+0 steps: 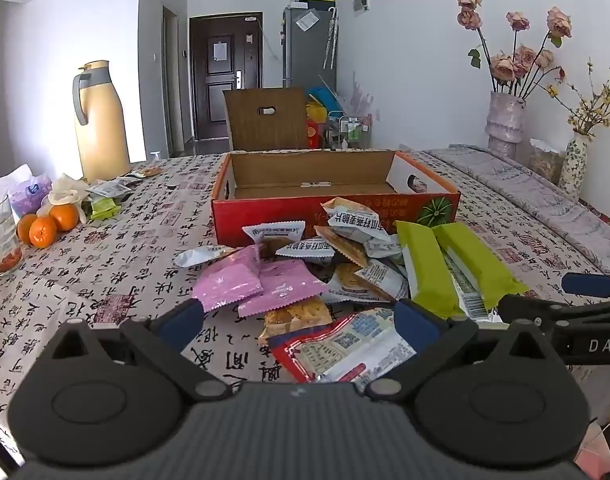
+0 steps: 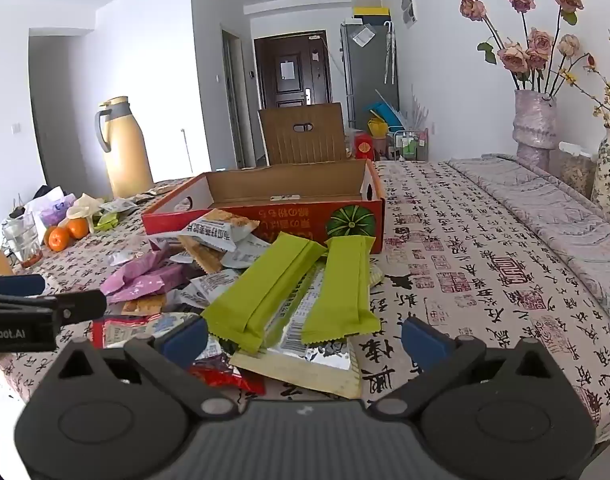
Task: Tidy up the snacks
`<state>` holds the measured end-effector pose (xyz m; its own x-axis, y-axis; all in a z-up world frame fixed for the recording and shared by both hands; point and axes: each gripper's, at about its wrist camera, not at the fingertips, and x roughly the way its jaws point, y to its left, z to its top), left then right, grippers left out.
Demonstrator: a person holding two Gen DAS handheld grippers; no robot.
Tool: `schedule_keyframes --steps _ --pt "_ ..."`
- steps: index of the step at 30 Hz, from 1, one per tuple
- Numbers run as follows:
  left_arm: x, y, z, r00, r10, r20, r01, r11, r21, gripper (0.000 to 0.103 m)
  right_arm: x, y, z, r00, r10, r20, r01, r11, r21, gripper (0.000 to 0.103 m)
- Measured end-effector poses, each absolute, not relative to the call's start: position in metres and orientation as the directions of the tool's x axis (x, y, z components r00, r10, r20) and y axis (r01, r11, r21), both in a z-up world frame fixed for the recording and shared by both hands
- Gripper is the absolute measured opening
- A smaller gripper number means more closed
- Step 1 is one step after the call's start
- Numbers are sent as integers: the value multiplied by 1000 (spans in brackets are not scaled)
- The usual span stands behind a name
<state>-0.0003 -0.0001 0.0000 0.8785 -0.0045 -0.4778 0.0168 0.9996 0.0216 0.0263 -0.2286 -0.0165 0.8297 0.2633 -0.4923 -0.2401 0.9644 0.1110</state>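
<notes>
Crinkly snack packets [image 1: 305, 276] heaped before my spread, empty tongs.
Left tongs [image 1: 301, 324] and right tongs [image 2: 305, 342] hover over foil wrappers; the empty cardboard box [image 1: 329, 184] sits just behind, oranges [image 1: 45, 226] left.

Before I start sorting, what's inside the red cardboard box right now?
The red cardboard box looks empty: bare brown floor and inner walls show, with only a small label strip in the middle. The near wall hides the front strip of the floor, so something flat there cannot be ruled out.

The snack pile [image 1: 325, 264] lies on the table [image 1: 105, 280] just before the box [image 1: 329, 200], oranges [image 1: 45, 226] far left.
</notes>
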Motion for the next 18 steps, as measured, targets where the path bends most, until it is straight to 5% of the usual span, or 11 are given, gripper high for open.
schedule_keyframes --steps 18 --pt "-4 -1 0 872 -4 -489 11 1000 11 103 25 -232 -17 828 266 -494 -238 964 121 103"
